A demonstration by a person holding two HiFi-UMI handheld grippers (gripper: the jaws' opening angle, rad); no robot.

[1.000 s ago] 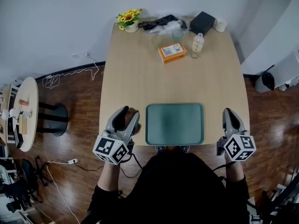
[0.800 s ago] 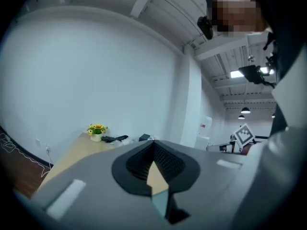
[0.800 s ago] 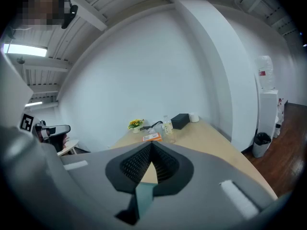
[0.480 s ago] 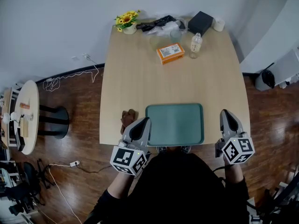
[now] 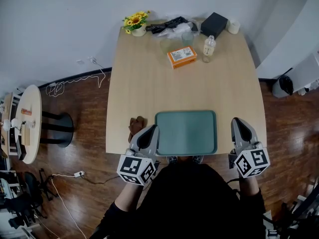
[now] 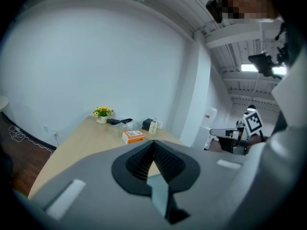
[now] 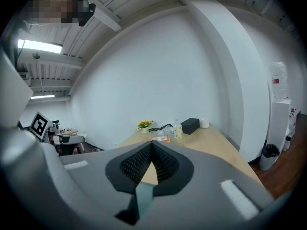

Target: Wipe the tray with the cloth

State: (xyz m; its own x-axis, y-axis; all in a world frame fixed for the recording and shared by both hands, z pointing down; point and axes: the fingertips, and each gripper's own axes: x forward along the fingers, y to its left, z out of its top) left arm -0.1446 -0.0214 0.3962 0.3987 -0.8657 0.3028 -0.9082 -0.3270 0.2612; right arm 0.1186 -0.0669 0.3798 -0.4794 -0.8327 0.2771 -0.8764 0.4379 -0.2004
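A teal tray (image 5: 186, 132) lies flat near the table's front edge in the head view. A small brown cloth (image 5: 135, 125) sits crumpled on the table just left of it. My left gripper (image 5: 150, 130) hovers at the tray's front left corner, right of the cloth and apart from it, jaws shut with nothing between them (image 6: 153, 145). My right gripper (image 5: 238, 123) is at the tray's right side, over the table's front edge, also shut and empty (image 7: 151, 147).
At the table's far end stand a sunflower pot (image 5: 138, 22), an orange box (image 5: 182, 56), a plastic bottle (image 5: 209, 46), a black box (image 5: 216, 24) and a white cup (image 5: 233, 27). A round side table (image 5: 26, 120) stands on the wooden floor to the left.
The left gripper let go of the cloth, which now lies on the table, shut, and moved right and back to the tray's corner. The right gripper shifted slightly left and forward.
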